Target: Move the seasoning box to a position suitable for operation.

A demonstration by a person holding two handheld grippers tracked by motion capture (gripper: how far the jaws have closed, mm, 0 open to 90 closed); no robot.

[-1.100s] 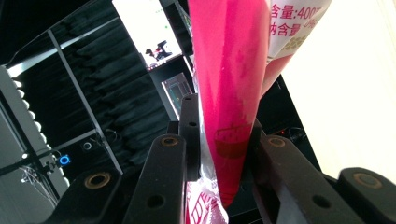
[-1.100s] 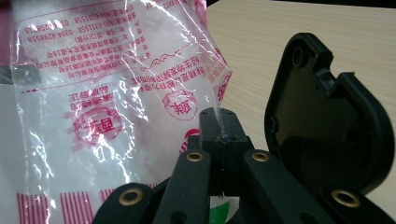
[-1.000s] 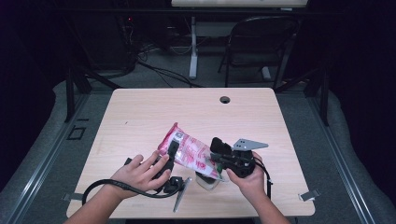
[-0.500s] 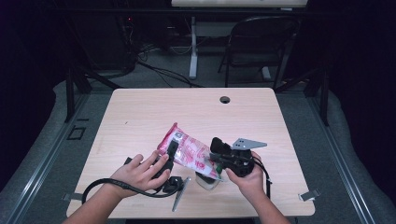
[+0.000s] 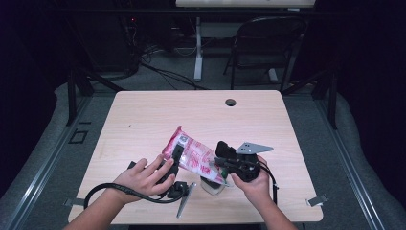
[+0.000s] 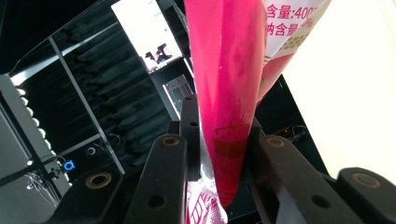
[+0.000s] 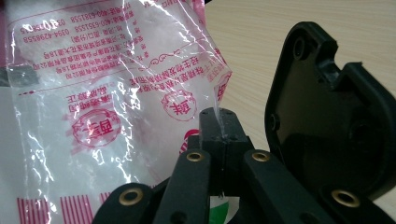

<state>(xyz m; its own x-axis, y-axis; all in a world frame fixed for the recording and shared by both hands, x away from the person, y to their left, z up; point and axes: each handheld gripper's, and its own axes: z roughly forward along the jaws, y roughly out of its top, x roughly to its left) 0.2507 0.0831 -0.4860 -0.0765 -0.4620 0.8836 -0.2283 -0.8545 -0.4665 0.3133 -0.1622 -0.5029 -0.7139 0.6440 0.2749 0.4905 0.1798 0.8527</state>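
Pink and white plastic, a printed bag, is stretched between your two grippers, tilted above the near part of the wooden table. Your left gripper has its jaws clamped on the bag's pink side; in the left gripper view the pink film runs up from between the black jaws. Your right gripper has its jaws pressed fully together on the thin clear edge of the bag, and the film rises from the meeting tips in the right gripper view. Under the bag's lower end a small clear container sits on the table, just in front of your right hand.
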